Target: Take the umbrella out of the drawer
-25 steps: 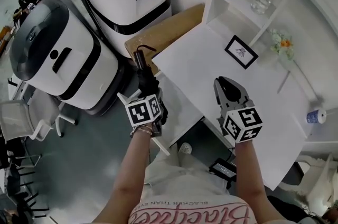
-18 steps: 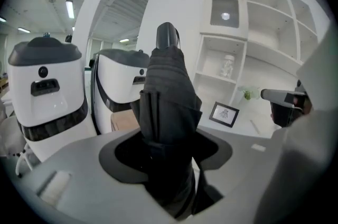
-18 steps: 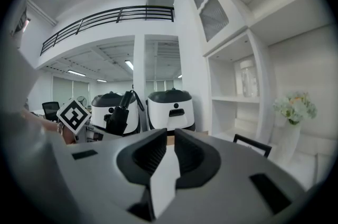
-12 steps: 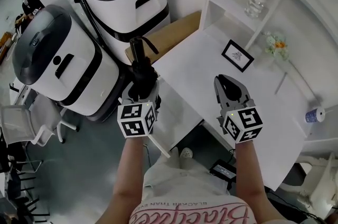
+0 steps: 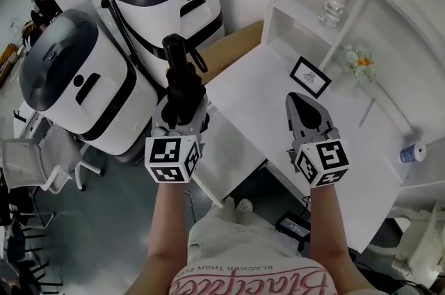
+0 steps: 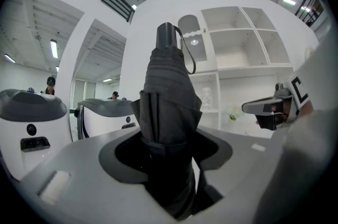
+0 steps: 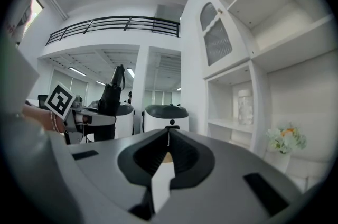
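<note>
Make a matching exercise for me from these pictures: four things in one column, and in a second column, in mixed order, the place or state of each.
Things:
1. umbrella
2. right tongs
3. framed picture
4. glass jar

Places or states:
A. on a shelf
B. shut, with nothing between them
C. gripped in the left tongs, handle end up
D. on the white desk

Pairs: 1-C, 2-B, 3-D, 4-A

Head view looks steeply down; both gripper views face the shelves.
</note>
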{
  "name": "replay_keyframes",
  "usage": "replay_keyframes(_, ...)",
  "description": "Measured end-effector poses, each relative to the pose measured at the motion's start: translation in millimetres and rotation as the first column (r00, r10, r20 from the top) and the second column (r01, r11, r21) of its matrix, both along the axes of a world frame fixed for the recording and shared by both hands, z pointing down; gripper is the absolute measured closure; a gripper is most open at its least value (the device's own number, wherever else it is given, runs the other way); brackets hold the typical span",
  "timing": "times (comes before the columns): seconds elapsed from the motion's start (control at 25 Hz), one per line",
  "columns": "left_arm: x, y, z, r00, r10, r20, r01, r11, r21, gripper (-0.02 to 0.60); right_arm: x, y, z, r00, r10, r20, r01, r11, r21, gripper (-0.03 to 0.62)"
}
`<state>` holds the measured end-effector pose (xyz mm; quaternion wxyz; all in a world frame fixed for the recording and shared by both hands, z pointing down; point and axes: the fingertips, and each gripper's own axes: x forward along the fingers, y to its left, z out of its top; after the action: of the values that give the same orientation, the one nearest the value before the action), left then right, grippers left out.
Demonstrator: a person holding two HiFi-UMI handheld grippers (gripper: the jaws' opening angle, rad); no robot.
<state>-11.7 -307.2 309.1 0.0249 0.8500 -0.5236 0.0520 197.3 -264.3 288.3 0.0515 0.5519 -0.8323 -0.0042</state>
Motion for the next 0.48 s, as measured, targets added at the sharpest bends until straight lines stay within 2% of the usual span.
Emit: replay_keyframes(0.48,9,4,-48,0.998,0.058,-0.015,-0.055,0.99,0.127,0.336,6,5,-47,0.996,0.067,-0.059,-0.057,0.986,0.154,0.586)
